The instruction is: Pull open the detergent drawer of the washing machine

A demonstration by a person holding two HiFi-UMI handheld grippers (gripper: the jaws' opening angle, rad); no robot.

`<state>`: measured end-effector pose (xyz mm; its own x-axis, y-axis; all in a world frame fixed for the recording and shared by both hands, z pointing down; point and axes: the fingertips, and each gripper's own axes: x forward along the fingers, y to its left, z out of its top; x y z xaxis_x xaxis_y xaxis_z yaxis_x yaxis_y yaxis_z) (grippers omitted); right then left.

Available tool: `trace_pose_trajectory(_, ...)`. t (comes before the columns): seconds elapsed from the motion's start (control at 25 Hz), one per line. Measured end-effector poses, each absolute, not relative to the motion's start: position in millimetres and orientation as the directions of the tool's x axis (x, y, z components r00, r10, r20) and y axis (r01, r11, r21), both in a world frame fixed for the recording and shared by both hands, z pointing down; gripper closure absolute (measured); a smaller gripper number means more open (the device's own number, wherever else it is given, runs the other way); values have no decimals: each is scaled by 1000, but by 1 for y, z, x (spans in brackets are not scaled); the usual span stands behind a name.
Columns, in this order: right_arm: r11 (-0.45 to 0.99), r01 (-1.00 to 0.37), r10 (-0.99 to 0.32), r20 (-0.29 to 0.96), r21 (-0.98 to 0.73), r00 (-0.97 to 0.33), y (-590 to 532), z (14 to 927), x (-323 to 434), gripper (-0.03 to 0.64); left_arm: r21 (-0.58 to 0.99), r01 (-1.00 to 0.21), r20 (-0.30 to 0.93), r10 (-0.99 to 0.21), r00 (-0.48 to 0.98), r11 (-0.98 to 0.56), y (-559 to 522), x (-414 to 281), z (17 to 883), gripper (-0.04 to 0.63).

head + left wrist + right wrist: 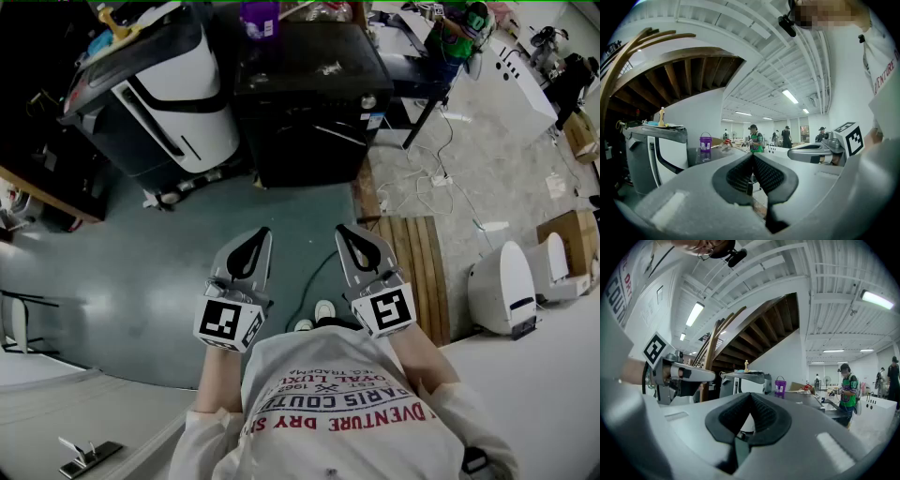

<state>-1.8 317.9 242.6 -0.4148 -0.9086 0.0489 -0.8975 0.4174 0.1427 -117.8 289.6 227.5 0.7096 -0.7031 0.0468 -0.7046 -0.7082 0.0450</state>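
A grey-green floor (pixel 112 272) bears a wooden pallet (pixel 417 272); strip lights (pixel 790 96) line a white ceiling (pixel 754 51).

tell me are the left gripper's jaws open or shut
Shut. In the left gripper view the left gripper has its black pads touching at the tips, with nothing held between them.

The purple bucket (pixel 260 17) on the black machine (pixel 309 84) is cut off by the top edge of the head view. The machine's front is seen so steeply from above that no drawer can be made out on it. In the left gripper view, the people (pixel 754 138) far behind are too small to be told apart.
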Motion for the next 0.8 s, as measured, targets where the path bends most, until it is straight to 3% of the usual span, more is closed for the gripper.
trace_pose_trajectory(0.52,417,-901,-909,51,117,-414,316,245,-12,617,71,-715,39,-714,699,-696,289,-132,229,591)
trace_pose_trajectory(0.72,381,-921,-925,30,78,-380,312,245,-13,615,115,-726,-23,-732,681,-678,284,-144,225,590)
trace_pose_trajectory(0.76,377,-923,-926,30,75,-376,311,245,-14,615,131,-726,-40,-735,677,-676,282,-145,221,501)
trace_pose_trajectory(0.8,374,-924,-928,31,77,-372,310,246,-14,615,140,-724,-53,-735,676,-676,281,-146,219,357)
